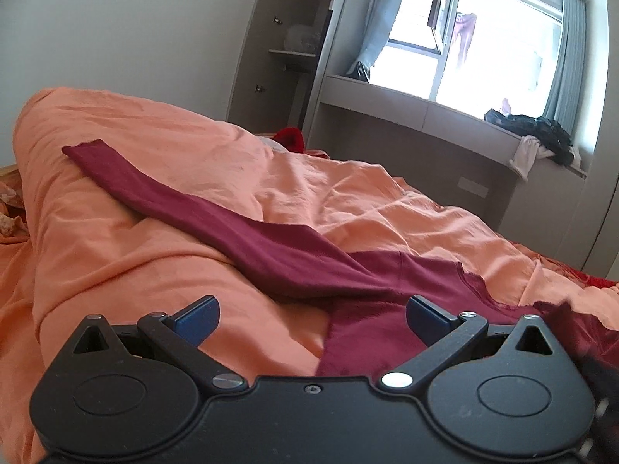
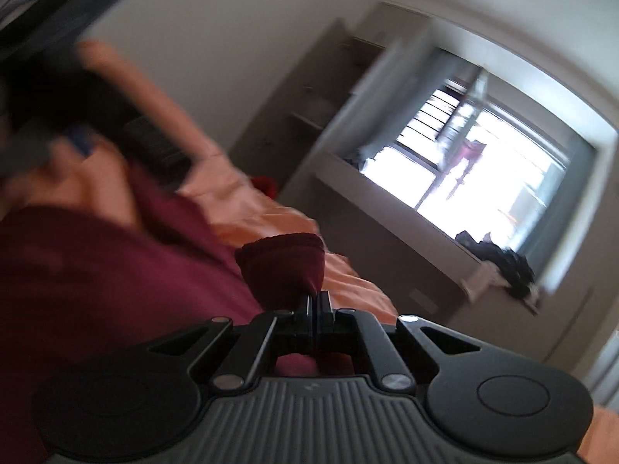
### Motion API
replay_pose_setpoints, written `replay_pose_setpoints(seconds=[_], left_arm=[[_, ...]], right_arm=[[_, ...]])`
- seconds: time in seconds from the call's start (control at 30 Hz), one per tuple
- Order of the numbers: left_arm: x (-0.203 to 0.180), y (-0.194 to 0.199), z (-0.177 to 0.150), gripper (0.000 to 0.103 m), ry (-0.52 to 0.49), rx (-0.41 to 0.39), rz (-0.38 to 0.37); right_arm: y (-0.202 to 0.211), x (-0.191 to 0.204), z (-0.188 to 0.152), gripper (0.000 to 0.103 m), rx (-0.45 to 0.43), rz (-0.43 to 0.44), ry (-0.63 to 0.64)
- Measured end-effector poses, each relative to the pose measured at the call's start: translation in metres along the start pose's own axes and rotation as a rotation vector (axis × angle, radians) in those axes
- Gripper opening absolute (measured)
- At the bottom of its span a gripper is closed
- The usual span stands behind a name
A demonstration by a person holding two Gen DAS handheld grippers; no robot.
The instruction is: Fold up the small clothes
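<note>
Right hand-held gripper [image 2: 318, 295] pinches the maroon garment's cuff [image 2: 282, 263] at twelve o'clock, probably to fold it; left hand-held gripper [image 1: 311, 315] gapes wide, empty.

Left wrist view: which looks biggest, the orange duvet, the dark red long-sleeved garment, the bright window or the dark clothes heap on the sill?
1. Orange duvet
2. Dark red long-sleeved garment
3. Bright window, though farther off, so truly larger than it looks
4. Dark clothes heap on the sill
</note>
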State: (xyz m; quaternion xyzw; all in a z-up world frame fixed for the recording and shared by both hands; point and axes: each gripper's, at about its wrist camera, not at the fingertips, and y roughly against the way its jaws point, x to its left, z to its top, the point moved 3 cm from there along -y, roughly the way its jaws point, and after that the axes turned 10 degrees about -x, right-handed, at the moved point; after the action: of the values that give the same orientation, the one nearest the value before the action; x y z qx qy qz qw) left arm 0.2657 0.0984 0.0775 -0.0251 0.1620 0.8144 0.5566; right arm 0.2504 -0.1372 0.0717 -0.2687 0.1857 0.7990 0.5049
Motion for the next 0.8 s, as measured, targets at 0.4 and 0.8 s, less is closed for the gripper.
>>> replay_pose_setpoints(seconds=[0.4,0.8], left_arm=[[-0.018,0.004,-0.009,0.103,0.035,-0.014,-0.137],[-0.063,-0.001,-0.048,0.103,-0.150,0.053,-0.219]], right_arm=[[0.051,0.015,-0.030,0.012,0.002,0.171,-0.017],[0.112,-0.086,-0.082,0.089,0.084,-0.011,-0.183]])
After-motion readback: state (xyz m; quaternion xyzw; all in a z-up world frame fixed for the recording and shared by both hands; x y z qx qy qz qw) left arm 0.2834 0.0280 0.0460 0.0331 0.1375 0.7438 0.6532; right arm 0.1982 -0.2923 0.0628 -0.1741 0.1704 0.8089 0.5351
